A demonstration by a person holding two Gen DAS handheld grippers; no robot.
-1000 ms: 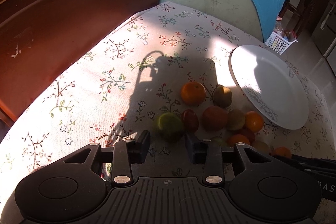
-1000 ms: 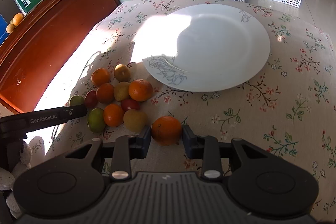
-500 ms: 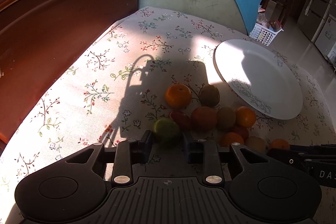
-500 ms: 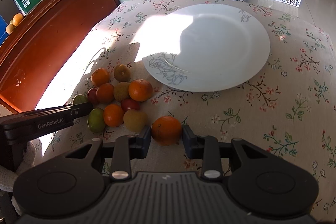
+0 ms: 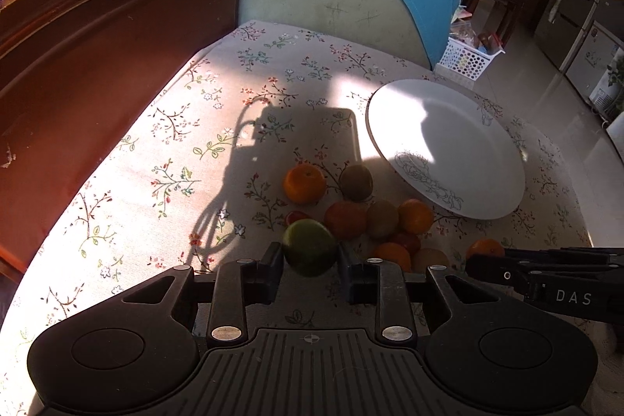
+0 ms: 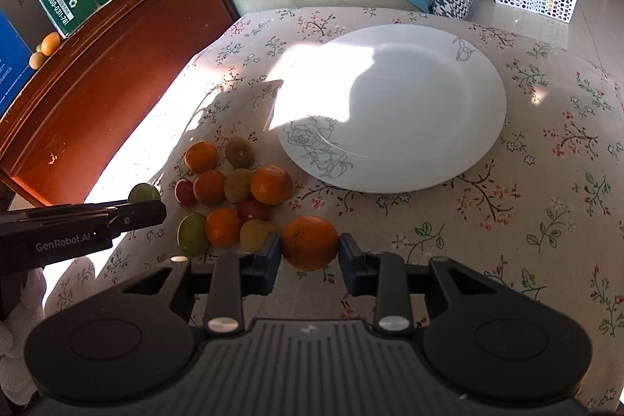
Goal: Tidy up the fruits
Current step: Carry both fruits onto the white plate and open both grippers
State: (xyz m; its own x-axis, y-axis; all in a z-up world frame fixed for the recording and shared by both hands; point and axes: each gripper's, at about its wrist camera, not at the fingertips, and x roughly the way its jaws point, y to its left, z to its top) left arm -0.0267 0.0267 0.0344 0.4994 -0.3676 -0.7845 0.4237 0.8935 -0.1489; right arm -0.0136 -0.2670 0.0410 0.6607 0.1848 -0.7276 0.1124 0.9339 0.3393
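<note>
- Left gripper [image 5: 310, 256] pinches a lime [image 5: 310, 247], just above the cloth [image 5: 156, 143].
- Right gripper [image 6: 310, 252] pinches an orange [image 6: 310, 242] beside the pile.
- Pick-up step; next, carry both to the plate [image 6: 448, 143].

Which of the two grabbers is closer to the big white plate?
Right. The right gripper, shut on an orange, sits just short of the plate. The left gripper, shut on a green fruit, is beyond the fruit pile.
</note>
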